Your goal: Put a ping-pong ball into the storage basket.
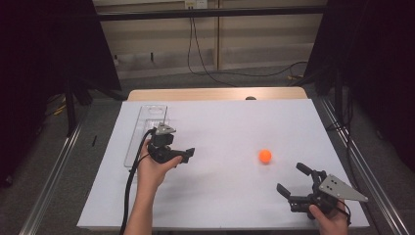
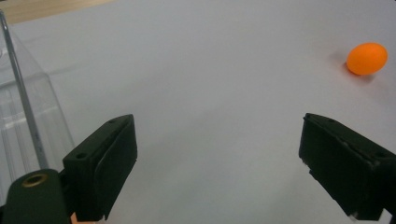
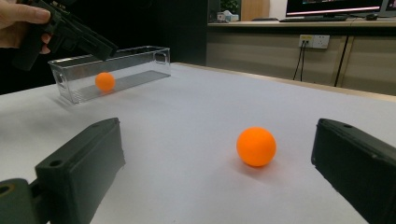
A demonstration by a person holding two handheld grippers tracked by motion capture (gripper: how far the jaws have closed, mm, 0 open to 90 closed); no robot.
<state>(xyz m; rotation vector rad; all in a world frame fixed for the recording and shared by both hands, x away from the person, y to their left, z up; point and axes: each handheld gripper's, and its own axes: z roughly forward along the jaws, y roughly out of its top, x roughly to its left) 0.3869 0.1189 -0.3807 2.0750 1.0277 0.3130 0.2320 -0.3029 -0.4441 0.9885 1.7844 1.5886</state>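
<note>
My left tongs (image 1: 188,155) hover above the white tabletop (image 1: 220,127), jaws apart and empty, just beside the clear bin (image 1: 145,129) at the left edge. My right tongs (image 1: 293,180) sit low at the near right corner, jaws wide apart, nothing between the pads. The orange ball (image 1: 265,155) rests on the tabletop between the two tongs, nearer the right pair and apart from both. A second ball (image 3: 105,81) appears to lie inside the bin, seen through its wall.
</note>
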